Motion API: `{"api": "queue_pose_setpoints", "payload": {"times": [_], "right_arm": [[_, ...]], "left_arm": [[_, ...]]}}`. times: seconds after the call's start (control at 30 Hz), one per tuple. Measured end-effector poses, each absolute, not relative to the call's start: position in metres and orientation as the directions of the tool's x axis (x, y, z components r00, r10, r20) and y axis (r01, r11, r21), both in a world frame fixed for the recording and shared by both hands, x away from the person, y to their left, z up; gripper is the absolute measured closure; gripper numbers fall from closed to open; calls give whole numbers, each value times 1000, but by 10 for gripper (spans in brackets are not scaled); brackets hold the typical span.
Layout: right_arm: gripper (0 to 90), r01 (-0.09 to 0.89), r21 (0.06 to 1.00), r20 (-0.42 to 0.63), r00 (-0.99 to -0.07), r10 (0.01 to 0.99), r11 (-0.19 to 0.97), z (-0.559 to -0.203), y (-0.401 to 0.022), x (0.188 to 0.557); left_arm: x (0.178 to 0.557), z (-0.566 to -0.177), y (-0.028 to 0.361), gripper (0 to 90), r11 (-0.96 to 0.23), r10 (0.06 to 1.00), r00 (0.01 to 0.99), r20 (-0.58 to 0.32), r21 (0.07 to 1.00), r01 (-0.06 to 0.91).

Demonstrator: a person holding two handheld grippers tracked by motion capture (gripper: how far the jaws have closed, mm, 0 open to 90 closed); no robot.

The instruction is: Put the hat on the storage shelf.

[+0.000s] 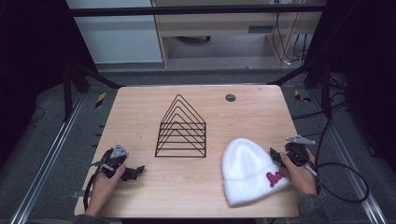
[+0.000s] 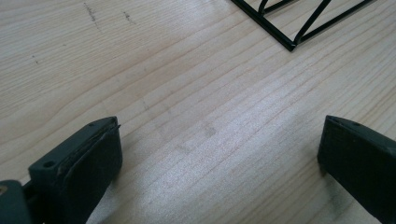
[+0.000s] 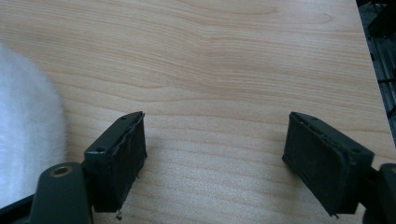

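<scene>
I'm at the start, both hands parked on the counter point(image 1: 140, 100), nothing gripped. The wire rack point(image 1: 181, 127) stands at centre, clear of everything. The white beanie point(image 1: 250, 171) lies at four o'clock, touching nothing but wood. My right gripper point(image 3: 212, 158), jaws spread, sits just beside its cuff; next I'd judge a turn toward nine o'clock onto it. Left gripper point(image 2: 219, 163), jaws spread, idles at eight o'clock.

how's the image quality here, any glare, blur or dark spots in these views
High view: table evenly lit, surroundings nearly black, white beanie bright but not blown out. Left gripper view: soft sheen on the wood between the open left tongs, wire rack corner sharp. Right gripper view: beanie edge blurred at left, right tongs slightly soft.
</scene>
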State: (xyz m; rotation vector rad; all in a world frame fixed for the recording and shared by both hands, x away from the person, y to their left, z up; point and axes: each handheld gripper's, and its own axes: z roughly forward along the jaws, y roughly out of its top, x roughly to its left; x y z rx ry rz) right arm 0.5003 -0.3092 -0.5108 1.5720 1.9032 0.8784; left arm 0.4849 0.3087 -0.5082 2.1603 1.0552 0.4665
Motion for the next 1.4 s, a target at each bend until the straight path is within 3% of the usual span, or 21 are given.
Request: {"api": "queue_pose_setpoints", "payload": {"times": [0.13,0.33,0.73,1.23,1.4], "right_arm": [[148,672,734,33,-182,983,100,-508,-309,503],[158,676,724,23,-224,974,138,-491,-311,506],[372,668,679,21,-432,902,304,-435,-278,524],[394,704,595,72,-527,847,387,-460,-229,542],[479,714,565,84,-548,832,414,-471,-221,544]], "left_arm": [[485,-508,309,0,-445,793,609,26,708,548],[485,-508,309,0,-445,793,609,26,708,548],[485,-508,309,0,-445,793,609,26,708,548],[485,-508,309,0,-445,793,609,26,708,548],[485,-508,309,0,-445,792,609,26,708,548]]}}
